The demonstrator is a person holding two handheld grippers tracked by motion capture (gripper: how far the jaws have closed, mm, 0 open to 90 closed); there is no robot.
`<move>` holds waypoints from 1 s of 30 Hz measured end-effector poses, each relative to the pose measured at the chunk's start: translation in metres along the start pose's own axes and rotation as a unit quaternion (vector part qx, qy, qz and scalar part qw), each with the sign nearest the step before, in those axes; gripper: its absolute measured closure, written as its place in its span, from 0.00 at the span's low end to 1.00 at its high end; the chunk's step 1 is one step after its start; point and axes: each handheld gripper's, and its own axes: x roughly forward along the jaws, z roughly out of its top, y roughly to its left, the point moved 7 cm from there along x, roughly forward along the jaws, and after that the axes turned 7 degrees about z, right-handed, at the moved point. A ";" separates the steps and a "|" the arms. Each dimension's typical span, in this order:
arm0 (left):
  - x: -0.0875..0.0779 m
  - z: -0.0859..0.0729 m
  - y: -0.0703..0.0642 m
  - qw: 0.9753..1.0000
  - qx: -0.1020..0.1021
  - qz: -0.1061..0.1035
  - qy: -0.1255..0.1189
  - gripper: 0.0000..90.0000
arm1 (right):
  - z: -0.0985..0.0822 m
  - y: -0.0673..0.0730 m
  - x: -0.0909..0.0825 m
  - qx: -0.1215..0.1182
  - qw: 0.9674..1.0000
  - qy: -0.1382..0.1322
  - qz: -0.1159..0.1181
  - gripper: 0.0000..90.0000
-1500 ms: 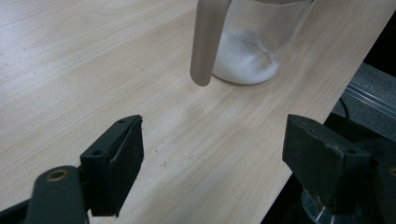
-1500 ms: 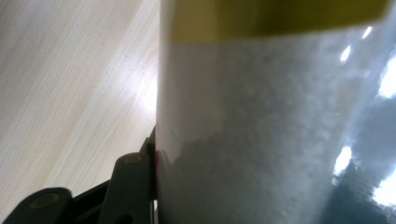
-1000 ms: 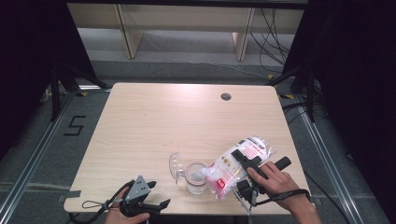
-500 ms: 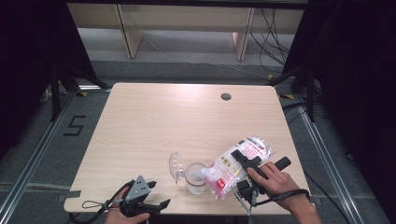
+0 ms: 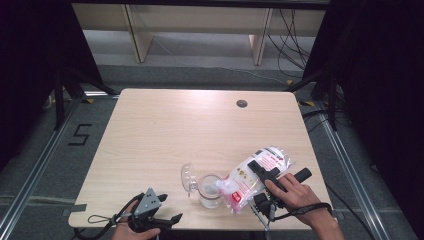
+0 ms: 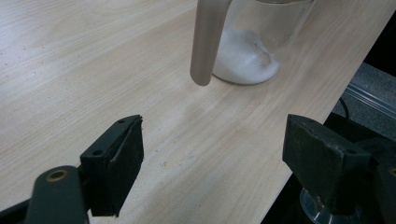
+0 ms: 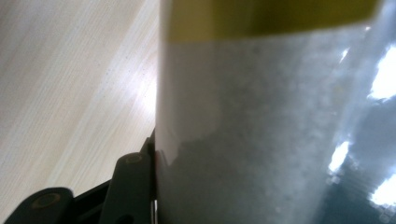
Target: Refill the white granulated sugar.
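Pouring step, by the look of it. In the high view, lower middle of the frame, the right hand-held gripper (image 5: 260,170) has a plastic bag (image 5: 252,177) of white grains clamped across its middle and tipped down to the left, with its mouth right over a clear glass jar (image 5: 210,190) standing near the front edge of the table (image 5: 190,125). Just left of the jar, touching or nearly so, lies a clear lid (image 5: 188,176). The left hand-held gripper (image 5: 167,220) sits at the bottom left of the frame over the table's edge, jaws apart, holding nothing.

Left hand-held gripper view: both black jaws stand wide with bare tabletop between them. At the top of the frame is the jar, with a low heap of white grains (image 6: 245,58) on its bottom, so it's only a little filled. A pale bar hangs in front of it; I can't tell what that is.

Right hand-held gripper view: the bag is right up against the lens, clear film with a yellow band on top, pressed against the one jaw I can see.

My guess for the next move: keep the mouth over the jar and tip slowly so nothing spills.

Count: one bag, one jar, one lid, two hand-held grippers.
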 end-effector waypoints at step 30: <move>0.000 0.000 0.000 1.000 0.005 -0.001 0.001 0.22 | -0.001 -0.003 -0.003 -0.014 1.000 0.008 -0.002 0.61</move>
